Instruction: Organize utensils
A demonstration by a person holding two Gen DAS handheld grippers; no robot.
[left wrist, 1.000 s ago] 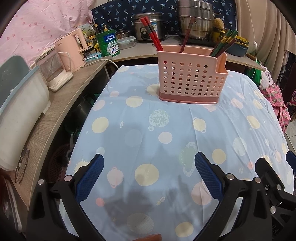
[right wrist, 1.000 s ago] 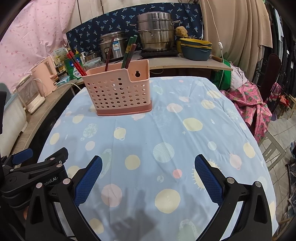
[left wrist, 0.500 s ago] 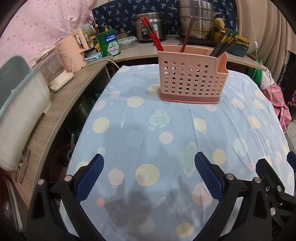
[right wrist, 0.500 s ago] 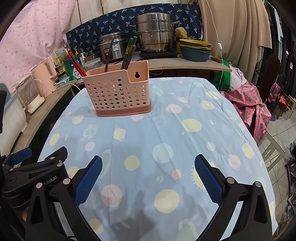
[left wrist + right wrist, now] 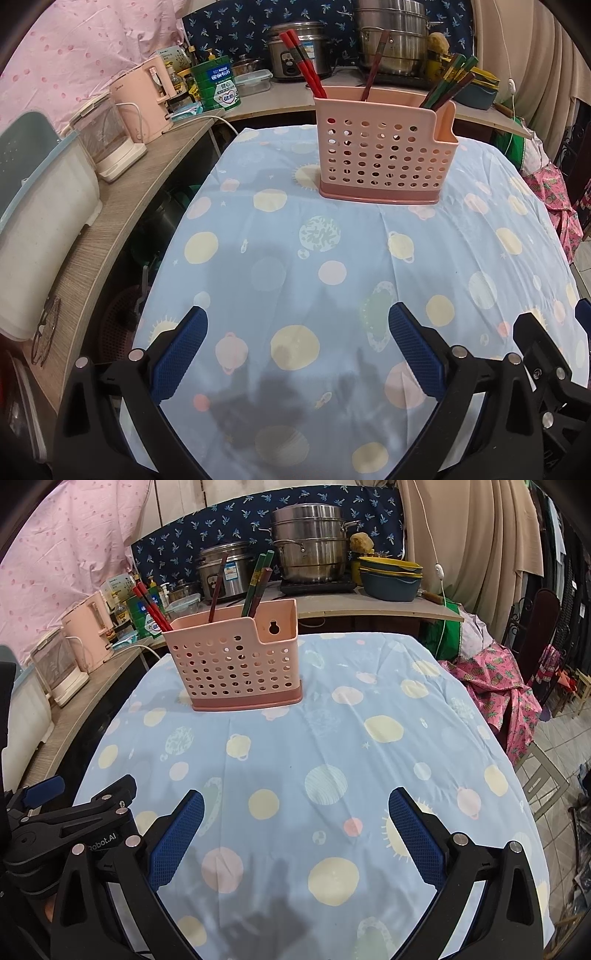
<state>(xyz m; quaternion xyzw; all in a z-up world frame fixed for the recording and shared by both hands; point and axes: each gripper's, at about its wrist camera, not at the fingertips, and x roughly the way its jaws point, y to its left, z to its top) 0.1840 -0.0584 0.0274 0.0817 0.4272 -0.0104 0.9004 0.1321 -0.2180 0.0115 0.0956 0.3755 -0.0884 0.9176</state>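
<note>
Hovering low over the near edge of the surface, the left gripper has its fingers spread wide with nothing between them. The right gripper matches it: fingers spread, empty, lower centre of its frame.

The pink holder stands upright at upper centre of the left view, well apart from both grippers, on the blue spotted cloth. It holds red chopsticks leaning left, one dark brown stick in the middle and a green and brown bundle at the right end. No loose utensil is visible on the cloth in either view.

Judgement: sorting appears complete or nearly so; I cannot tell if anything remains outside the frames.

Risks noted:
- The cloth is loose and creased near the holder; a finger dragged across it could tug the cloth and tip the holder.
- The holder is tall, light and narrow-based; a knock against the leaning sticks could topple it.
- The grippers sit just beside each other, so a sideways move could make them collide.
</note>
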